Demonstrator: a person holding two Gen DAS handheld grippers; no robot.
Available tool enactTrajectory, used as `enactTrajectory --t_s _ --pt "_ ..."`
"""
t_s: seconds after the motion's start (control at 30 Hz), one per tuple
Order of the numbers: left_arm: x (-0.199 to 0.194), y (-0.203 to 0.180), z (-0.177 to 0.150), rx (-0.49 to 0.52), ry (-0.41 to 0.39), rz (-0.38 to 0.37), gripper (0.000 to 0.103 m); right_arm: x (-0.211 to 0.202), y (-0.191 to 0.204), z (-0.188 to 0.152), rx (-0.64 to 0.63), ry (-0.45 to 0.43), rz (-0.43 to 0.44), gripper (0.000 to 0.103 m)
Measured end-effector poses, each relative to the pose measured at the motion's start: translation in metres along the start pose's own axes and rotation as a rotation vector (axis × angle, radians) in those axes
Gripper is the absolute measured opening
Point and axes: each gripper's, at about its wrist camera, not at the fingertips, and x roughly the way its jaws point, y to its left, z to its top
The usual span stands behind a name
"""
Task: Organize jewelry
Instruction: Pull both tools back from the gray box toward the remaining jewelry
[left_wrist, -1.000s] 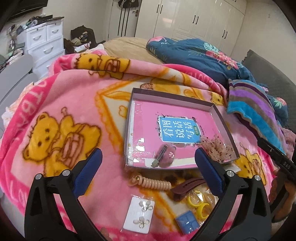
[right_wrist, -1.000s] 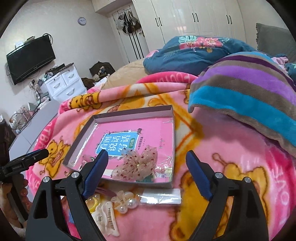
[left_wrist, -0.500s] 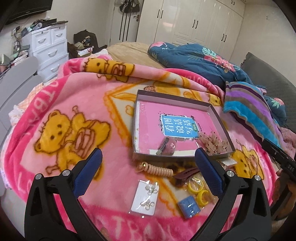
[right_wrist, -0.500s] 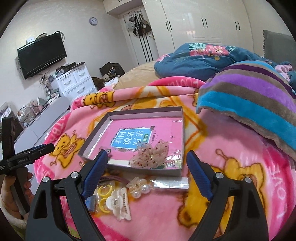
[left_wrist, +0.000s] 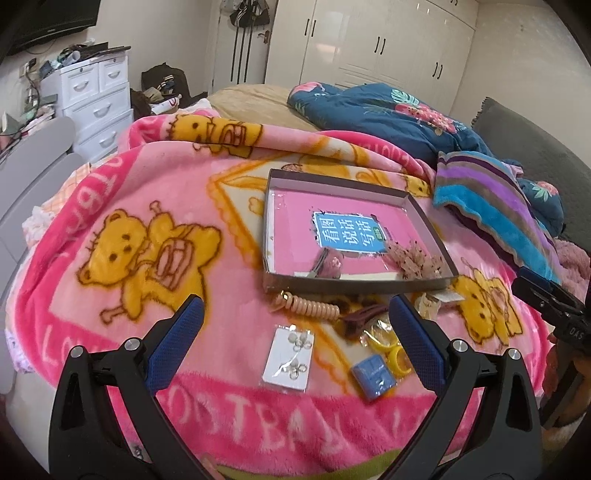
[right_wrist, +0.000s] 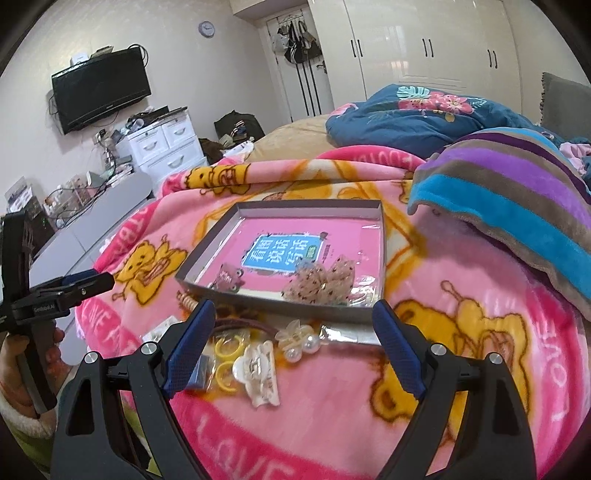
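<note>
both grippers are hovering over a bed with their blue-padded jaws spread wide and nothing between them. the left gripper (left_wrist: 295, 321) is angling down toward a carded pair of earrings (left_wrist: 291, 352), a peach spiral hair tie (left_wrist: 308, 306) and a small blue packet (left_wrist: 373, 374); the right gripper (right_wrist: 291, 328) is angling down toward a white claw clip (right_wrist: 258, 369), yellow rings (right_wrist: 229, 345) and a pearl hair tie (right_wrist: 301, 338). a hand (right_wrist: 22, 354) is gripping the left tool's handle at the edge of the right wrist view.

just beyond this loose jewelry, a shallow grey box (left_wrist: 354, 286) is sitting on a pink teddy-bear blanket (left_wrist: 147, 229), its floor pink with a blue label. inside it, near the front wall, a pink frog clip (right_wrist: 231, 277) is lying on one side and a speckled sheer bow (right_wrist: 325, 282) on the other. a striped blanket (right_wrist: 517, 192) and a dark blue floral quilt (right_wrist: 424, 110) are piled behind, with white wardrobes (right_wrist: 424, 44), a white drawer unit (right_wrist: 166, 144) and a wall television (right_wrist: 101, 88) beyond.

compared with a second ago, both grippers are sitting farther back from the box, so more of the blanket's lettered border is showing beneath them; the jaws are as wide as before and the jewelry is lying where it was.
</note>
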Motion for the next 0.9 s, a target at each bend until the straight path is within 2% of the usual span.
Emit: enactTrajectory --t_s 0.43,0.9 --pt "-0.004 -0.010 -0.026 0.049 0.038 -0.011 0.094 0.000 0.020 -0.022 -0.047 0.050 0.023 0.086" --pt "0.011 -0.025 -0.053 0.104 0.119 -0.021 0.094 0.014 0.026 -0.049 -0.091 0.136 0.047 0.086"
